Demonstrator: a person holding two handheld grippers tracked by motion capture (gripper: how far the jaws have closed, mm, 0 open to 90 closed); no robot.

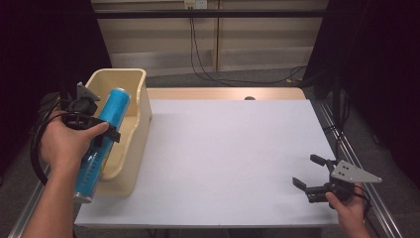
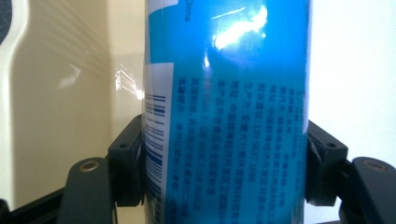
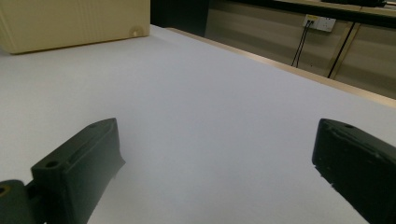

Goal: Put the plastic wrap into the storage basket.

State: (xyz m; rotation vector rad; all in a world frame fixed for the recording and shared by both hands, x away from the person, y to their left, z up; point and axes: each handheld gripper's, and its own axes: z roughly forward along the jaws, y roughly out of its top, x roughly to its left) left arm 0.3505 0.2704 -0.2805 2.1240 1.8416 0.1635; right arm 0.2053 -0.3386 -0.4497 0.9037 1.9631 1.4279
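A white table top (image 1: 223, 158) carries a cream plastic bin (image 1: 132, 94), which stands along its left edge and serves here as the landmark. Over the bin's open top, tilted with its upper end toward the bin's far wall and its lower end past the bin's near wall, lies a tall blue cylindrical can (image 1: 101, 144) with printed text and a barcode panel. The left gripper (image 1: 101, 133) is clamped across the can's middle, just above the bin's left rim; in the left gripper view both black pads press against the can's (image 2: 229, 116) sides, with the cream bin wall (image 2: 60, 116) behind. The right gripper (image 1: 311, 173) sits well apart from the bin, low over the table's near right corner, its jaws spread wide with nothing between them.
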